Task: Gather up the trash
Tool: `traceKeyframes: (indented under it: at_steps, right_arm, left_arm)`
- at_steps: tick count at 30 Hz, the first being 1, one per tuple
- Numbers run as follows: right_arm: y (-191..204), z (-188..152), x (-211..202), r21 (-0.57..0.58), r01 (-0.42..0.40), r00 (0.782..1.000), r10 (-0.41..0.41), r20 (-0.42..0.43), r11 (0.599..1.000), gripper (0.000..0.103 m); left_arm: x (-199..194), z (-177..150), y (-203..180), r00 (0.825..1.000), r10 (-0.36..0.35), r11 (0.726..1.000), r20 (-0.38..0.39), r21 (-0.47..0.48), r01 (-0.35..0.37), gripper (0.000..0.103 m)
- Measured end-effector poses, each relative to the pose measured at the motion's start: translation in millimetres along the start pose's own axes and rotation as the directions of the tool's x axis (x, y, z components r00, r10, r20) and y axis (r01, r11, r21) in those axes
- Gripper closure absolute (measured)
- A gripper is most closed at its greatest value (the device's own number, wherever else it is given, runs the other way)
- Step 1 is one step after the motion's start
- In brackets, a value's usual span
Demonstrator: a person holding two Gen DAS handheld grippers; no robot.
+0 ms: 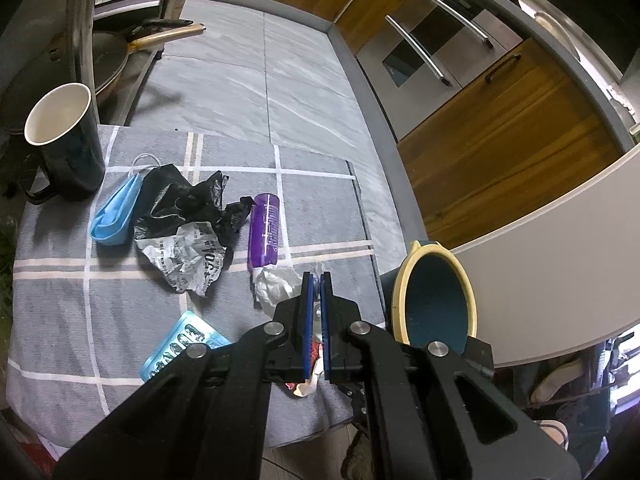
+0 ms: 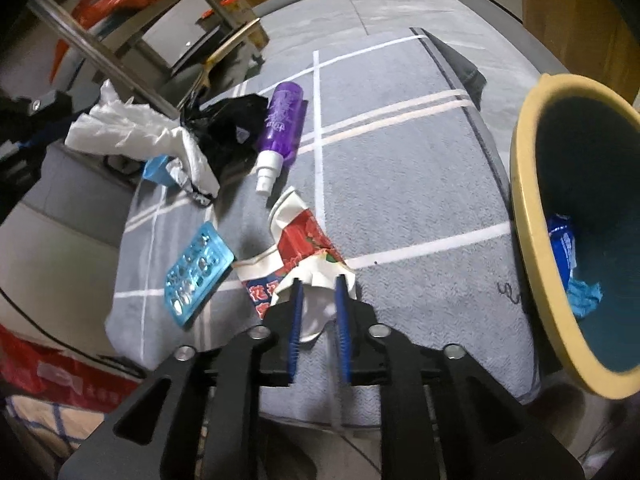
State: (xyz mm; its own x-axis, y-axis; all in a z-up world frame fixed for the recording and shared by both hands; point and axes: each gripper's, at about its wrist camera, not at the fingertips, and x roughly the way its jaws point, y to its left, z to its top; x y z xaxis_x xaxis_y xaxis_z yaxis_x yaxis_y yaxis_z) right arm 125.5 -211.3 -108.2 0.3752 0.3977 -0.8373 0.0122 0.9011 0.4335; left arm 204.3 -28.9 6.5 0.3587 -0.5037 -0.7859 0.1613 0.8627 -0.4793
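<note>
Bin (image 2: 532,240) contents, blue wrappers (image 2: 562,244), show only from right wrist.

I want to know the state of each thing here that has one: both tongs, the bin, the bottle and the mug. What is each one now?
Left tongs: shut on the white tissue.
Right tongs: open, fingers on either side of the red-and-white wrapper.
Bin: open, blue trash inside.
Purple spray bottle: lying on its side.
Mug: upright, looks empty.
</note>
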Motion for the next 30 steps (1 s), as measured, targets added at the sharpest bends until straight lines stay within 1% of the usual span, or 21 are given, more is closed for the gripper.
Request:
traceKeyframes:
  at_steps: [1, 2, 6, 8, 10, 12, 13, 14, 19, 24, 30]
  right_arm:
    - [-0.5, -0.7, -3.1, 0.020, -0.014, 1.000, 0.014, 0.015, 1.000, 0.072]
    - [0.2, -1.2, -4.6, 0.034, -0.025, 1.000, 0.025, 0.019, 0.999, 0.071]
    - [5.9, -7.3, 1.3, 0.065, -0.054, 0.999, 0.054, 0.003, 0.996, 0.068]
    - [8.7, -8.8, 8.7, 0.071, -0.047, 0.999, 0.048, -0.013, 0.996, 0.061]
    - [9.8, -9.0, 16.7, 0.069, -0.029, 0.999, 0.031, -0.030, 0.997, 0.061]
    - [9.2, -9.7, 22.5, 0.071, -0.011, 0.999, 0.014, -0.039, 0.997, 0.063]
    - [9.3, -10.0, 23.0, 0.061, -0.006, 0.999, 0.008, -0.033, 0.998, 0.074]
    - [9.3, -10.4, 23.2, 0.057, -0.011, 0.999, 0.013, -0.034, 0.998, 0.077]
    - [8.9, -10.3, 13.9, 0.018, -0.008, 1.000, 0.008, -0.003, 1.000, 0.088]
    - [4.0, -7.9, -4.3, -0.010, -0.007, 0.999, 0.007, 0.040, 1.000, 0.089]
    - [-4.3, -5.2, -35.8, -0.027, 0.024, 0.993, -0.021, 0.112, 0.999, 0.089]
  left_arm:
    - [-0.1, 0.1, 0.1, 1.000, -0.001, 1.000, 0.001, 0.000, 0.001, 0.100]
    - [0.1, -0.3, 0.3, 1.000, -0.002, 1.000, 0.001, 0.000, 0.002, 0.100]
    - [0.5, -0.5, -0.8, 1.000, -0.004, 1.000, -0.001, 0.002, 0.004, 0.100]
    - [0.7, -1.1, -1.7, 1.000, -0.004, 1.000, -0.004, 0.006, 0.004, 0.100]
    - [1.0, -1.5, -2.2, 1.000, -0.003, 1.000, -0.006, 0.009, 0.003, 0.100]
    - [0.9, -1.6, -2.3, 1.000, -0.003, 1.000, -0.007, 0.012, 0.003, 0.100]
    - [0.9, -1.6, -1.9, 1.000, -0.003, 1.000, -0.007, 0.012, 0.004, 0.100]
    - [0.7, -1.3, -2.0, 1.000, -0.004, 1.000, -0.007, 0.012, 0.005, 0.100]
    - [3.0, -2.0, -5.2, 1.000, -0.009, 1.000, -0.010, 0.019, 0.009, 0.100]
    - [3.5, -1.6, -11.4, 1.000, -0.017, 0.999, -0.010, 0.030, 0.017, 0.100]
    - [3.7, -1.9, -21.6, 1.000, -0.030, 0.999, -0.008, 0.041, 0.030, 0.100]
